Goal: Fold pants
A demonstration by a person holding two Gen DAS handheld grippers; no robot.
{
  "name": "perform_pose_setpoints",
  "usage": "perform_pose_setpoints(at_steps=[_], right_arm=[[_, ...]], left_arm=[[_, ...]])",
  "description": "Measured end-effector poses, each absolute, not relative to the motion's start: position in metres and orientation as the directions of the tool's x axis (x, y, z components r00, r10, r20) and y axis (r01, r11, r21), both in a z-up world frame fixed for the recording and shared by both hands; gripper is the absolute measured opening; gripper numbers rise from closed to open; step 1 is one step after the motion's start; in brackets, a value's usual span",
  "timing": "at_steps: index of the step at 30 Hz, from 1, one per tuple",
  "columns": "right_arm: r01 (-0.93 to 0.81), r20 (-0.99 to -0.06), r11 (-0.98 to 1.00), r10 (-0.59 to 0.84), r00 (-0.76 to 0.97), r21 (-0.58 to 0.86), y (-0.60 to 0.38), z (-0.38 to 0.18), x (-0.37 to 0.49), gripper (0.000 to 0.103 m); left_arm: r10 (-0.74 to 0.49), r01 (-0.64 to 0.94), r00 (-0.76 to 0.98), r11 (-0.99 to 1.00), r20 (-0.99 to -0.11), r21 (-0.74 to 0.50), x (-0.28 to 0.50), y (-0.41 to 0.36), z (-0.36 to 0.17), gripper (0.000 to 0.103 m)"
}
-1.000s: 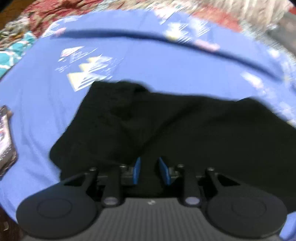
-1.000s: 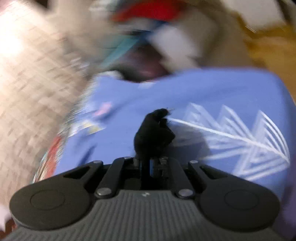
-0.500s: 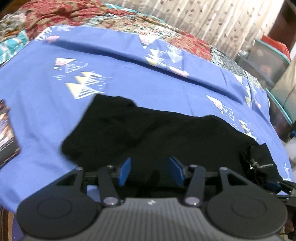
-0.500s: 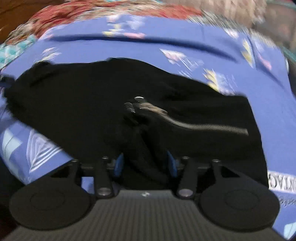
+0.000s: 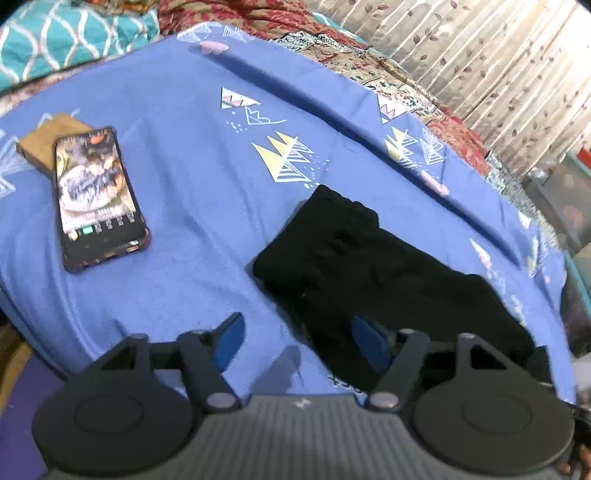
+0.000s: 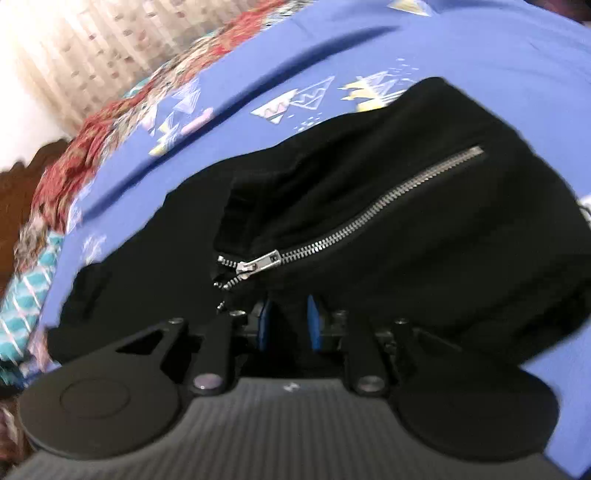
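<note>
The black pants (image 5: 369, 269) lie folded on the blue bedsheet (image 5: 207, 206). My left gripper (image 5: 299, 343) is open and empty, just above the sheet at the near left edge of the pants; its right finger overlaps the cloth. In the right wrist view the pants (image 6: 369, 192) fill the frame, with a silver zipper (image 6: 354, 221) running across them. My right gripper (image 6: 286, 321) has its blue pads a small gap apart with black cloth between them; I cannot tell whether they grip it.
A phone (image 5: 96, 192) with a lit screen lies on the sheet to the left, partly on a brown box (image 5: 48, 140). Patterned bedding (image 5: 74, 33) and a curtain (image 5: 480, 55) lie beyond. A plastic bin (image 5: 565, 199) stands at the right.
My left gripper let go of the pants, opened wide and pulled back to the left, bringing the phone into view. My right gripper swung over and laid its end of the pants down.
</note>
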State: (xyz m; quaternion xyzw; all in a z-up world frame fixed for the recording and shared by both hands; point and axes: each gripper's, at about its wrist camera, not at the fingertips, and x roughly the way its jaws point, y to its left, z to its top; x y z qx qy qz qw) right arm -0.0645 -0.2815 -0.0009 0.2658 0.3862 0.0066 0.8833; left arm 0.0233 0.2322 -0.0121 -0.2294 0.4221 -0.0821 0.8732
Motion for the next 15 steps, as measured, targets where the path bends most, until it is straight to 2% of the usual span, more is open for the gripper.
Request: perform_pose_setpoints(at_steps=[3,5,9,11,14,15], right_arm=[[0.114,-0.615,0.883,0.219,0.757,0.455,-0.255,0.028,-0.074,0.028],[0.058,-0.596,0.865,0.294,0.747,0.499,-0.23,0.036,-0.064,0.028],[-0.061,-0.593,0.819,0.462,0.66,0.57,-0.154,0.029,-0.016,0.028],[-0.114,-0.592,0.791,0.536,0.601,0.6,-0.11,0.022,0.011,0.028],[-0.136,-0.578,0.725,0.634,0.514,0.675,-0.053,0.004,0.057,0.024],[-0.114,-0.572,0.696,0.662,0.484,0.709,-0.037,-0.005,0.068,0.021]], left_arm=[[-0.41,-0.049,0.605,0.836,-0.683,-0.546,0.032,0.237,-0.025,0.08],[-0.444,-0.062,0.584,0.81,-0.68,-0.583,0.045,0.237,-0.034,0.082],[-0.511,-0.123,0.562,0.726,-0.651,-0.676,0.067,0.239,-0.051,0.096],[-0.534,-0.144,0.553,0.694,-0.639,-0.705,0.078,0.238,-0.062,0.097],[-0.527,-0.167,0.555,0.687,-0.644,-0.707,0.084,0.232,-0.076,0.093],[-0.512,-0.167,0.569,0.694,-0.643,-0.7,0.083,0.231,-0.077,0.08]])
